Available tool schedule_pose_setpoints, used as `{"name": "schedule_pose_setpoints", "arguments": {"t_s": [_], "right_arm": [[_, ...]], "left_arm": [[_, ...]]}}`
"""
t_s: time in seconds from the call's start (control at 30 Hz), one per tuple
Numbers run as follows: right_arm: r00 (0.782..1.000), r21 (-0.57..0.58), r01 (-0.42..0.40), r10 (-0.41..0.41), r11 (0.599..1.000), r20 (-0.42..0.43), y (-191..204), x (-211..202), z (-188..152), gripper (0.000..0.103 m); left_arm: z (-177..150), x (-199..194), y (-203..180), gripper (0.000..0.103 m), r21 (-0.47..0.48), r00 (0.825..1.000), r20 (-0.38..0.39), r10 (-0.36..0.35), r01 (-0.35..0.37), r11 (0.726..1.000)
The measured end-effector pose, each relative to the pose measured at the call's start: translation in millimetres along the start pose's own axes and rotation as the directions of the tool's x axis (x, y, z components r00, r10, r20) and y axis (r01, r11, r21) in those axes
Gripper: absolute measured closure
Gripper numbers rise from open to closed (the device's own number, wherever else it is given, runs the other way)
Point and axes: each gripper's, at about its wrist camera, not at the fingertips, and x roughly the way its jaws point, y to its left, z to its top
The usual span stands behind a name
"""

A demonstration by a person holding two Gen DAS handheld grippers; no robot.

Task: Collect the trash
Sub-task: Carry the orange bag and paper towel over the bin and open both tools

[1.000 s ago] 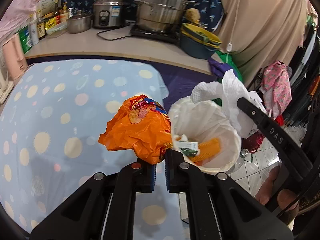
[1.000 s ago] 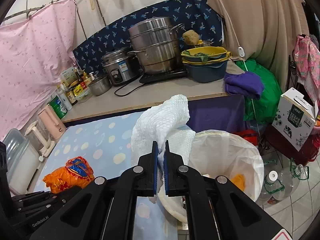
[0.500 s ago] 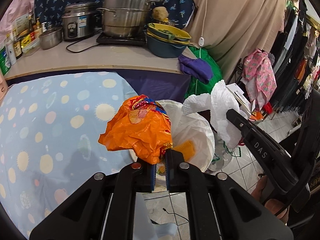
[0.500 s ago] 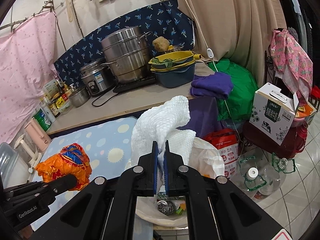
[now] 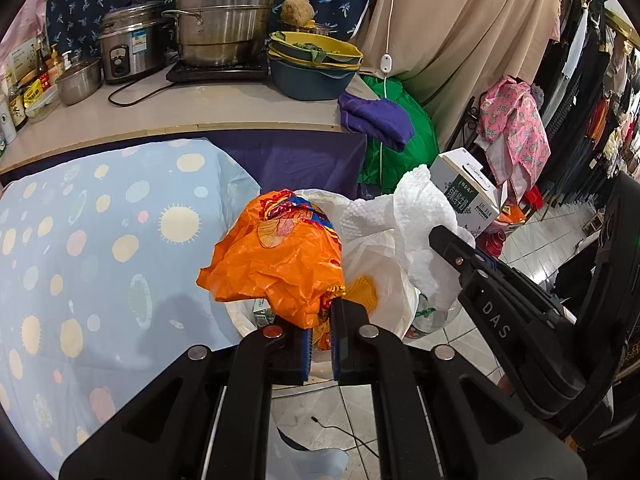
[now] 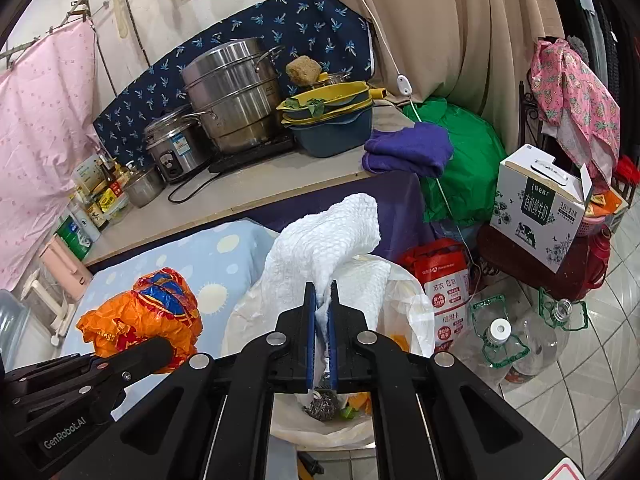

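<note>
My left gripper is shut on a crumpled orange plastic wrapper and holds it over the near rim of a bin lined with a white bag. The wrapper also shows in the right wrist view. My right gripper is shut on a white paper towel and holds it above the same white-lined bin. The towel also shows in the left wrist view. Inside the bin lie an orange piece, a small carton and a steel scourer.
A table with a blue dotted cloth lies left of the bin. Behind is a counter with pots, a rice cooker and stacked basins. On the tiled floor to the right stand a milk carton box, a red bag and plastic bottles.
Both grippers have moved right, off the table and over the bin, still holding their items. The bin now sits directly beneath them.
</note>
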Motion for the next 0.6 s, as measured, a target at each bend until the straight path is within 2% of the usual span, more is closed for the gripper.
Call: {"name": "schedule_pose_setpoints", "arguments": {"t_s": [0.3,0.47,0.5,0.53,0.57,0.6], "right_arm": [[1.000,0.003,0.012,-0.012,1.000,-0.026,-3.3,13.1,-1.2,0.098],[0.999,0.028,0.025,-0.025,0.999,-0.035,-8.1,23.2,-2.7,0.092],[0.999,0.030,0.028,-0.027,0.999,-0.035,-8.7,24.7,-2.7,0.085],[0.999,0.031,0.031,-0.030,0.999,-0.033,-9.2,25.5,-2.6,0.077],[0.999,0.033,0.032,-0.031,0.999,-0.028,-9.3,25.7,-2.1,0.072],[0.999,0.036,0.032,-0.032,0.999,-0.017,-9.0,24.3,-1.4,0.066]], "left_arm": [[2.5,15.2,0.7,0.096,-0.006,1.000,-0.021,0.003,-0.003,1.000],[2.2,24.4,1.8,0.093,-0.014,1.000,-0.023,-0.005,0.005,1.000],[1.9,25.3,1.1,0.091,-0.008,1.000,-0.016,-0.002,0.001,1.000],[1.8,26.4,0.0,0.081,0.002,1.000,-0.008,0.016,-0.016,1.000],[2.4,27.3,-1.1,0.076,0.007,1.000,-0.004,0.030,-0.030,1.000],[2.5,27.1,-1.3,0.066,0.009,0.999,0.004,0.039,-0.039,0.999]]}}
